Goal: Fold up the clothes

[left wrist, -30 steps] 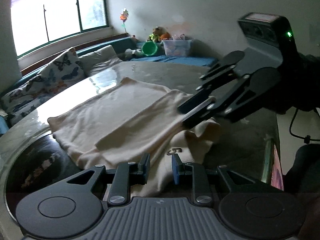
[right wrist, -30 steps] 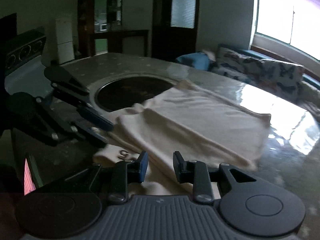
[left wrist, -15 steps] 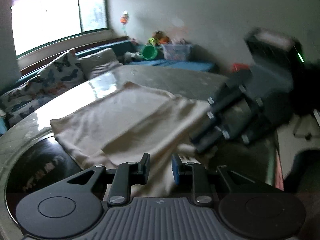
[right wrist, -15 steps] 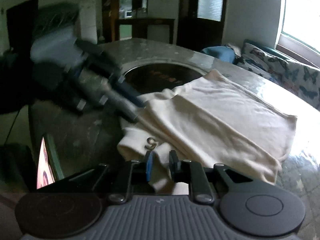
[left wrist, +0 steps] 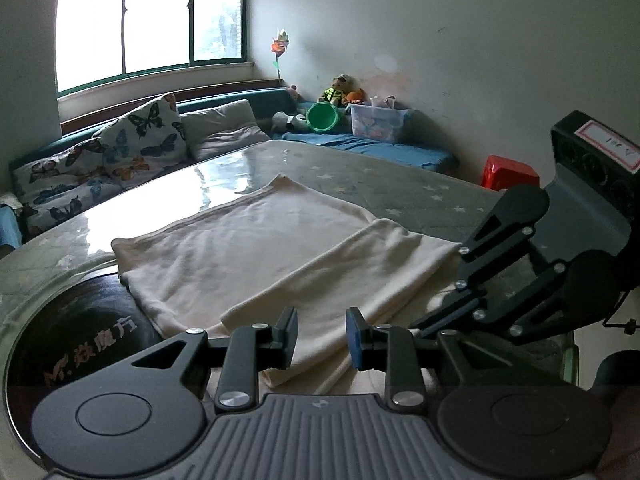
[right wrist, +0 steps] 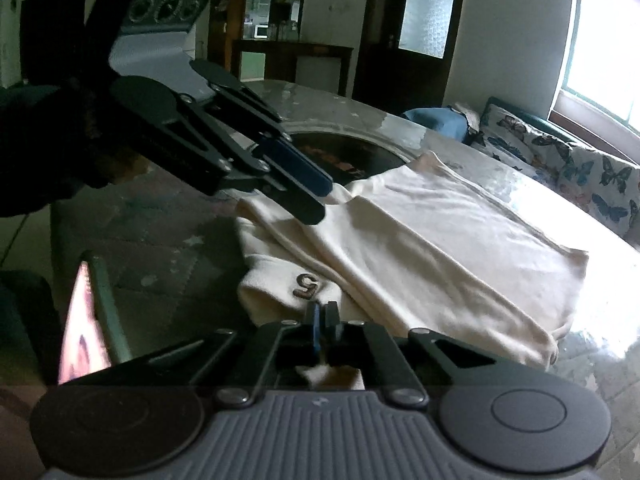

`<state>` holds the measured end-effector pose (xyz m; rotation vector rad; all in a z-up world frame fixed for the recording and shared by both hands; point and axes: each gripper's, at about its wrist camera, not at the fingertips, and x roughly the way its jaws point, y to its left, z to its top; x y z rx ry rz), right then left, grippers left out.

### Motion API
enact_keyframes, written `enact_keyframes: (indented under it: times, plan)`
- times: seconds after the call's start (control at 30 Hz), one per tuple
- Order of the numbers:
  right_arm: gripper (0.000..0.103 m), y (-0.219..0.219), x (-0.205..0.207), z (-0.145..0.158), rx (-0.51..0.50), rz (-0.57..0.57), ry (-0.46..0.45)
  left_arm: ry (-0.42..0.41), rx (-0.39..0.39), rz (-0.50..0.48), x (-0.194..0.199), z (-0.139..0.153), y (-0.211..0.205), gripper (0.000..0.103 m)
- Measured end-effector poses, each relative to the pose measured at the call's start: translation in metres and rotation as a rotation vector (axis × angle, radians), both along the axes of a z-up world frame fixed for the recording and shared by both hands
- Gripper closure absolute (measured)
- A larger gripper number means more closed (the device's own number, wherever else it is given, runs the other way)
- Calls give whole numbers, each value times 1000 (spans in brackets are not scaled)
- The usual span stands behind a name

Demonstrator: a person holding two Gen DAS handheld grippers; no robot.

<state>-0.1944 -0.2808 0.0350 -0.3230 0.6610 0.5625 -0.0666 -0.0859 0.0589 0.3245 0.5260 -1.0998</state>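
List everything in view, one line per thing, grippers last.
garment: one, cream, partly folded on the table
table: one, grey with stars, glossy
round inset: one, dark, in the table beside the garment
butterfly cushions: several, white print, on the bench under the window
green bucket: one, bench corner
plastic box: one, clear, beside the bucket
red stool: one, behind the table
left gripper: black, blue pads, open over the garment's near edge
right gripper: black, shut on garment
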Motion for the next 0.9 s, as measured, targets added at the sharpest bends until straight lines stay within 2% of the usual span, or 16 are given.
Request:
enact_keyframes:
  times: [0.2, 0.3, 0.47, 0.63, 0.77, 0.9]
  plan:
    - [103, 0, -9, -6, 13, 56, 60, 7, 2, -12, 4, -3, -10, 73]
    - [102, -2, -10, -1, 40, 52, 60, 2, 19, -43, 1, -7, -19, 73]
    - [101, -17, -6, 15, 105, 2, 34, 6, 52, -89, -5, -14, -24, 73]
    - [101, -29, 10, 3, 113, -83, 76, 27, 88, -108, -8, -24, -25, 73]
    - [96, -31, 3, 1, 107, -71, 92, 39, 103, -123, -13, -29, -19, 73]
    - [95, -35, -5, 5, 98, -62, 103, 40, 97, -121, -16, -28, -9, 73]
